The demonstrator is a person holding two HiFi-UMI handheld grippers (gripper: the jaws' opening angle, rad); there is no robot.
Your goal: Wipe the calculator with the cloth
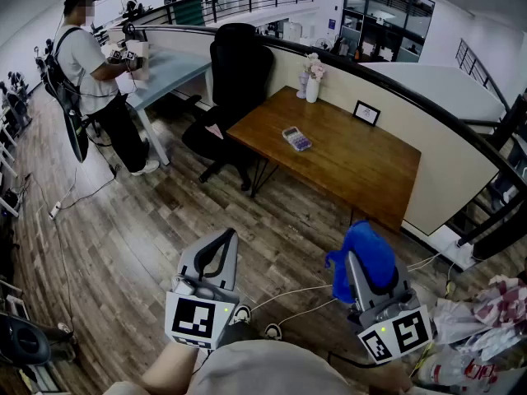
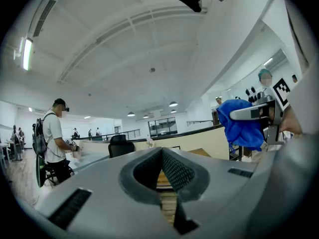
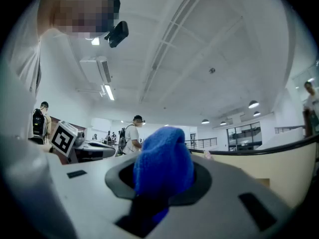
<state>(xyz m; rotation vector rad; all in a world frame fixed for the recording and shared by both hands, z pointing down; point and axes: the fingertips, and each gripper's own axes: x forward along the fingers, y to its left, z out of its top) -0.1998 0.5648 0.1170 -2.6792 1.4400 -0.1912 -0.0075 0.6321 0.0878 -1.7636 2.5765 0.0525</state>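
Holding the blue cloth (image 1: pixel 368 253) bunched in the right gripper (image 1: pixel 360 276), the person stands on the wood floor well apart from the wooden table (image 1: pixel 354 167). The calculator (image 1: pixel 297 138) lies flat there near the table's left end, just beyond the black chair (image 1: pixel 239 72). The right gripper's jaws are clamped on the cloth, and in the right gripper view blue fabric fills the gap and mounds up over the tips. The left gripper (image 1: pixel 224 239) has its jaws brought together at the tips with nothing between them. Both tools sit low in front of the body, side by side, noses angled forward and a little upward toward the table. To do this step well, it looks best to close the distance first, then lay the cloth flat on the keys and sweep lightly along the calculator's length. The empty left gripper could steady one edge, since a light calculator may well skate on smooth wood.
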